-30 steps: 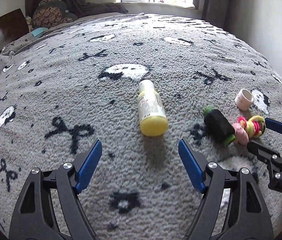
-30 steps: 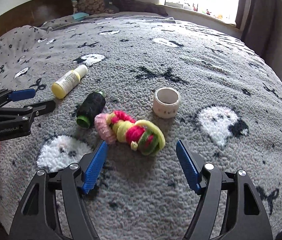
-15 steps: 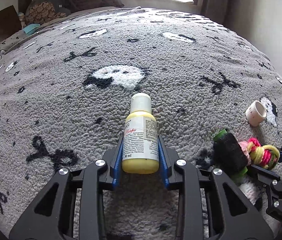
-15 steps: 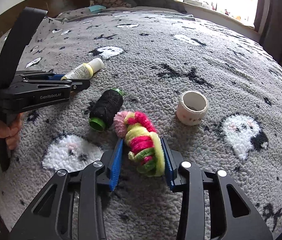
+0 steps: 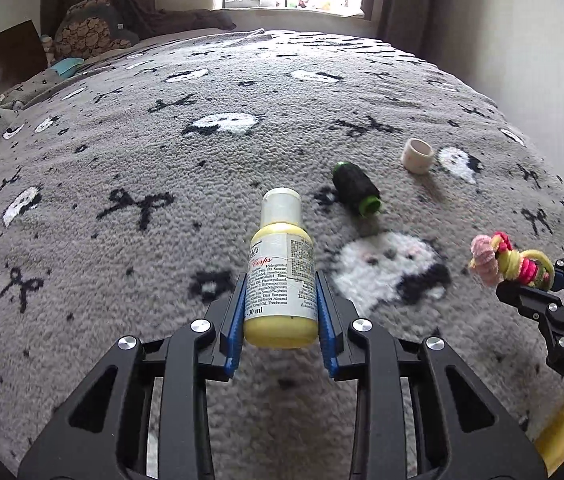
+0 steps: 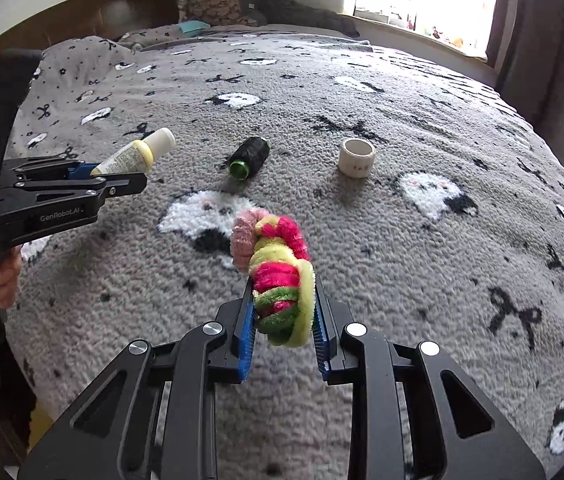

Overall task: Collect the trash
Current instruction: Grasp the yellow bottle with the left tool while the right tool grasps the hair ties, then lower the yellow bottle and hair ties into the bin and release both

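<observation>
a: two things are off the bed now. the left gripper (image 5: 280,311) is squeezed tight on the little yellow lotion bottle (image 5: 280,276), and the bottle hangs in the air with its white cap pointing away.

b: and the other one?

a: the right gripper (image 6: 283,312) is pinched on the bundle of fuzzy hair ties (image 6: 277,276), pink and green and yellow. it is up off the grey blanket (image 6: 422,280) too.

b: what was different before?

a: one second ago both tongs were wide open, with the bottle and the hair ties lying on the blanket. half a second ago they had closed on them, still down low. now both are lifted.

b: so what is left?

a: the black thread spool (image 6: 250,157) with green ends lies on the blanket, and the white tape roll (image 6: 357,157) stands near it, a bit apart. no trash bin shows, so it looks like the lifted things go there next.
</observation>
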{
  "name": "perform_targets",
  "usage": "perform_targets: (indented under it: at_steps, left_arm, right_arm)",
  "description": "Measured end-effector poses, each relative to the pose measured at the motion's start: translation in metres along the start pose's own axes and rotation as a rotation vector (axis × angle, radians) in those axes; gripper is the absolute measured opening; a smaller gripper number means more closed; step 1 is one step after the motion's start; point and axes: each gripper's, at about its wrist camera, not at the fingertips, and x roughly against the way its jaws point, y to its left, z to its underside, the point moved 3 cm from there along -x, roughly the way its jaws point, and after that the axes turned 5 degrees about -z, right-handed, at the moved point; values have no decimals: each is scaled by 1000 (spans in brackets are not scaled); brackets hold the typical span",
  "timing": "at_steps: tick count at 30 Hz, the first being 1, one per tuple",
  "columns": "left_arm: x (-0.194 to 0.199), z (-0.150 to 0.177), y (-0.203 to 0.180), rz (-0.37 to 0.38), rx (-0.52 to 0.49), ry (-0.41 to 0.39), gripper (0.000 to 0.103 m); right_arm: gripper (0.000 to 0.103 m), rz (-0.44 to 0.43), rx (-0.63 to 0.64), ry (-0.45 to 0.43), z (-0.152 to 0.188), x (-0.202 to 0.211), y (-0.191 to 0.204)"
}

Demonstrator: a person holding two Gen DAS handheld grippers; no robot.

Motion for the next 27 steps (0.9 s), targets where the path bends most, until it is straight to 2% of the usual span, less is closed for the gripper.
perform_targets:
  at_steps: [8, 16, 27]
  left_arm:
    - [65, 50, -23, 47, -28, -52, 29]
    - [116, 90, -39, 62, -66, -112, 29]
    - [152, 153, -54, 78, -90, -115, 29]
  right_arm:
    - [26, 7, -48, -42, 46, 53, 16]
    - [26, 37, -25, -85, 85, 96, 39]
    - [26, 11, -47, -114, 146, 133, 65]
